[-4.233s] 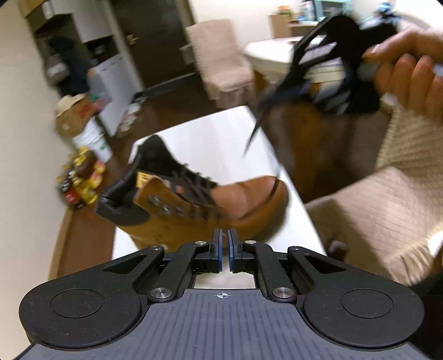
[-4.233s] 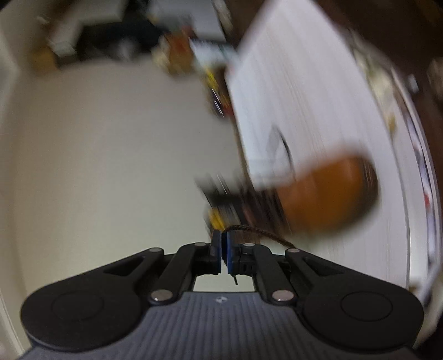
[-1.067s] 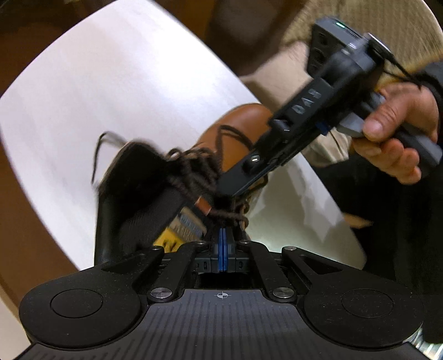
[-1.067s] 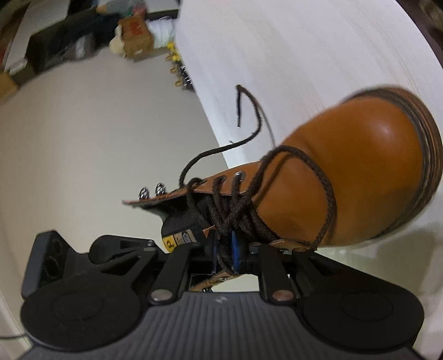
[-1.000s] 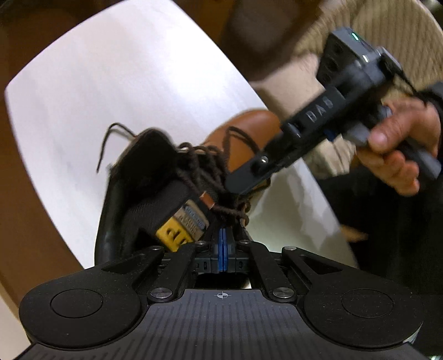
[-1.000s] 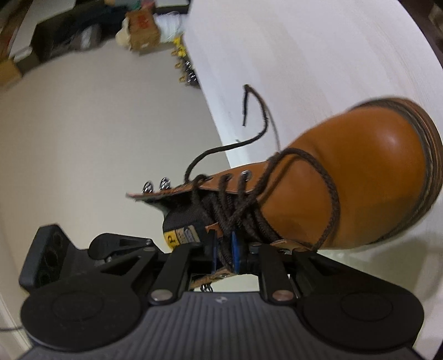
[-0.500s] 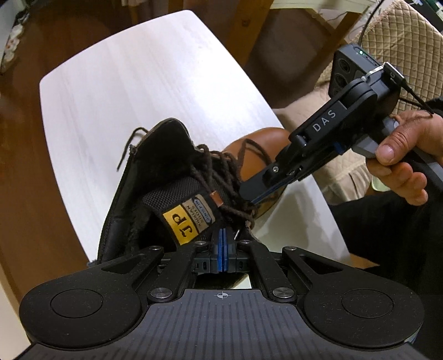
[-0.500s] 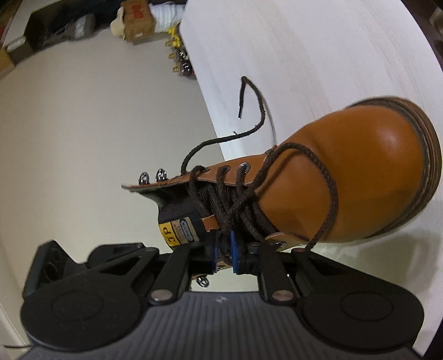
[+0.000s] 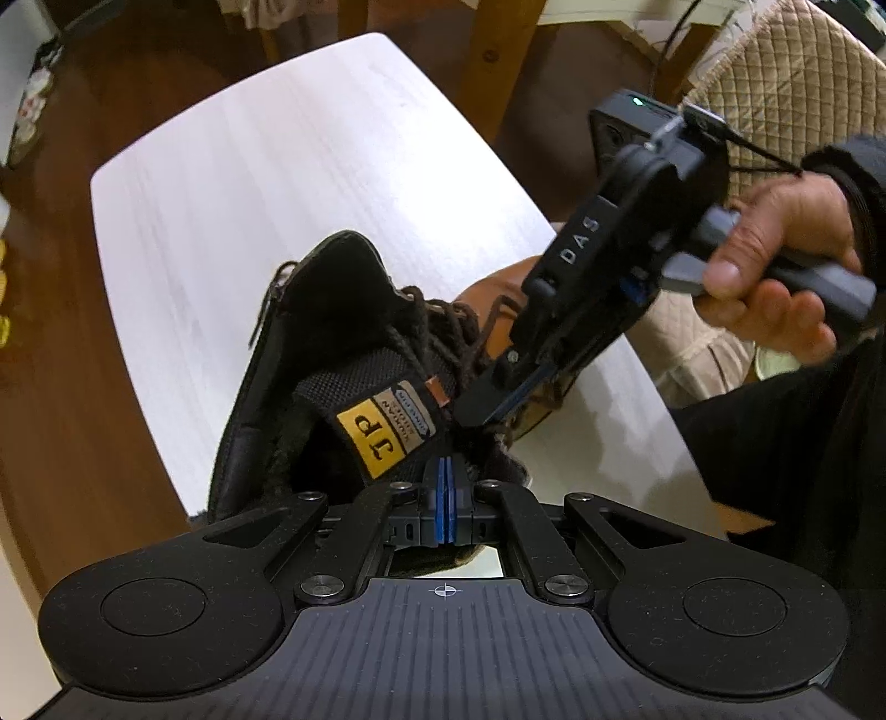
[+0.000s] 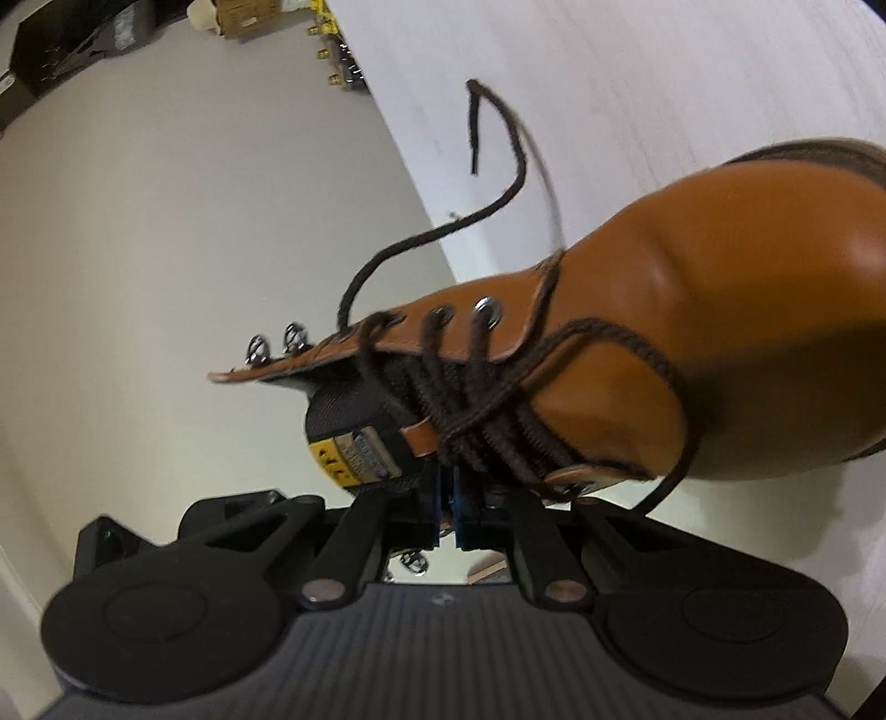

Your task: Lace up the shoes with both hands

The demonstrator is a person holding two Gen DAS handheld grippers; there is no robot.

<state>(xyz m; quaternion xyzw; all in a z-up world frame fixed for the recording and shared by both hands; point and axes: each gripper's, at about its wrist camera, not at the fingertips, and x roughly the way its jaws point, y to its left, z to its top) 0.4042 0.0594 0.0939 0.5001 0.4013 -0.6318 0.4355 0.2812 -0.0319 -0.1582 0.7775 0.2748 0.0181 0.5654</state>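
A tan leather boot (image 10: 720, 310) with dark brown laces (image 10: 487, 410) lies on the white table (image 9: 266, 166). Its black tongue carries a yellow label (image 9: 382, 432). My left gripper (image 9: 446, 482) points down just behind the tongue, shut, with nothing visible between its blue pads. My right gripper (image 10: 451, 498), held by a hand (image 9: 775, 277), comes in from the right. Its jaws are closing, and its tips (image 9: 476, 407) pinch the crossed laces next to the tongue. One free lace end (image 10: 470, 160) curls over the table beyond the boot.
A quilted beige chair (image 9: 786, 72) stands past the table's right side, with wooden legs (image 9: 487, 83) beyond the far edge. Brown wood floor surrounds the table. Boxes and small bottles (image 10: 332, 50) sit on the floor by the wall.
The right gripper's jaws have narrowed onto the laces and its tips have sunk closer to the tongue. The left gripper stays shut in place, tilted slightly more over the boot opening.
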